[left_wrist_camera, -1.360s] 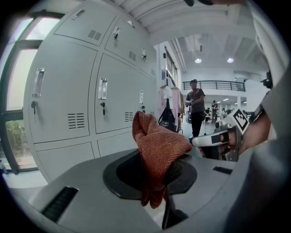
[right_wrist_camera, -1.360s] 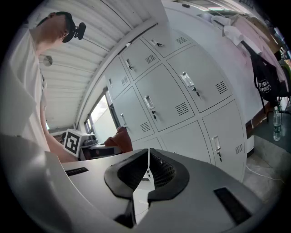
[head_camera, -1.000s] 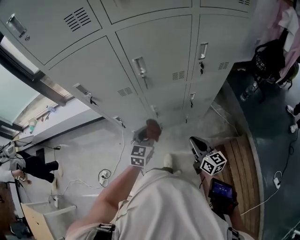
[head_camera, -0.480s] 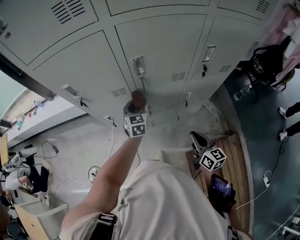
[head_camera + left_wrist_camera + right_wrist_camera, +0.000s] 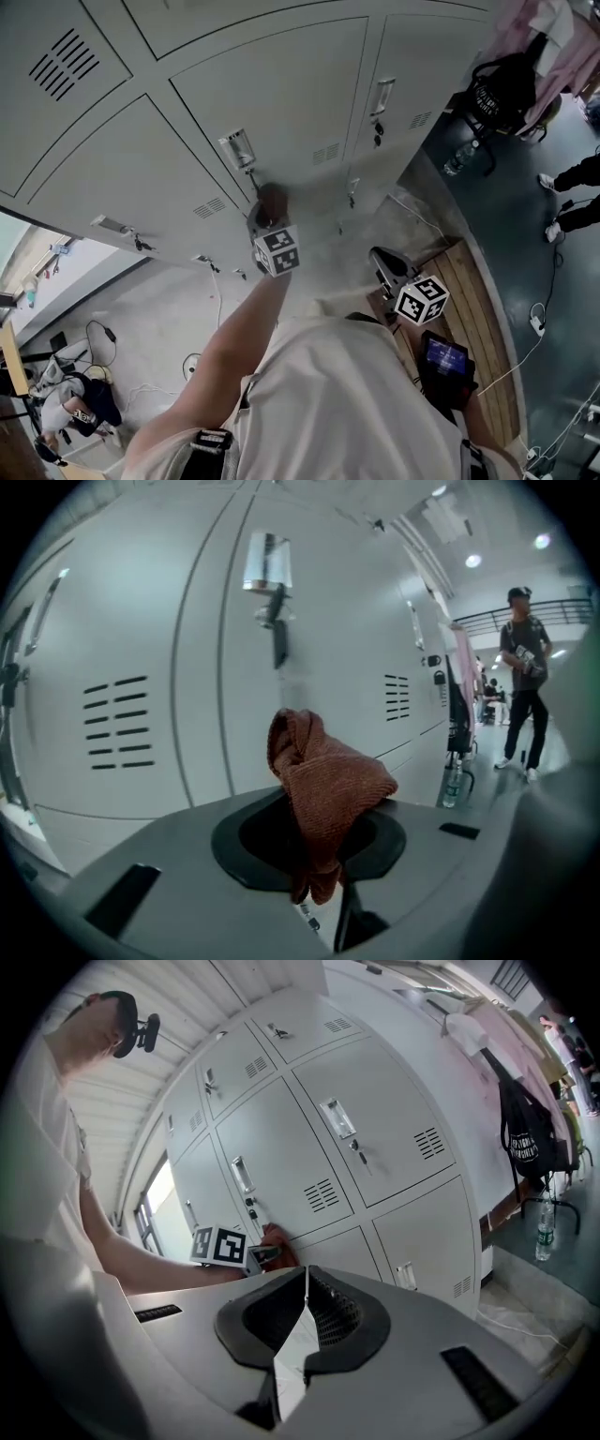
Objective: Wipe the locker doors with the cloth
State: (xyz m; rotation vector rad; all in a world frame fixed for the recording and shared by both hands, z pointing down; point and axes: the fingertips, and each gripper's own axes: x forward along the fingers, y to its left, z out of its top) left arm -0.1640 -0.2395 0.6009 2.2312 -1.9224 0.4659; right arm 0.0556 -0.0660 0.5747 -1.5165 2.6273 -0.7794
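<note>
A: Where is the cloth?

B: The rust-brown cloth (image 5: 323, 780) is bunched up between the jaws of the left gripper (image 5: 265, 223), which are clamped on it. A wad stands above them and a tail hangs below.

A: And against the lockers?

B: It is held up to a grey locker door (image 5: 281, 84) near the door's left edge, just under the latch (image 5: 267, 562) and the key (image 5: 278, 641) that hangs from it. It looks pressed to the metal in the head view, but I cannot be sure of contact. The vent slots (image 5: 117, 726) of the next door lie to its left.

A: What about the other gripper?

B: The right gripper (image 5: 302, 1288) is low and well apart from the lockers. Its jaws are together at the tips with nothing between them.

A: Is anything in the way?

B: Only the latch and key sit close to the cloth. Off the right end of the lockers, a black bag (image 5: 502, 94) hangs and a water bottle (image 5: 457, 157) stands on the floor. Wooden boards (image 5: 478, 309) lie along the foot of the lockers, and cables (image 5: 211, 352) trail at the lower left. A person (image 5: 523, 682) stands far off.
</note>
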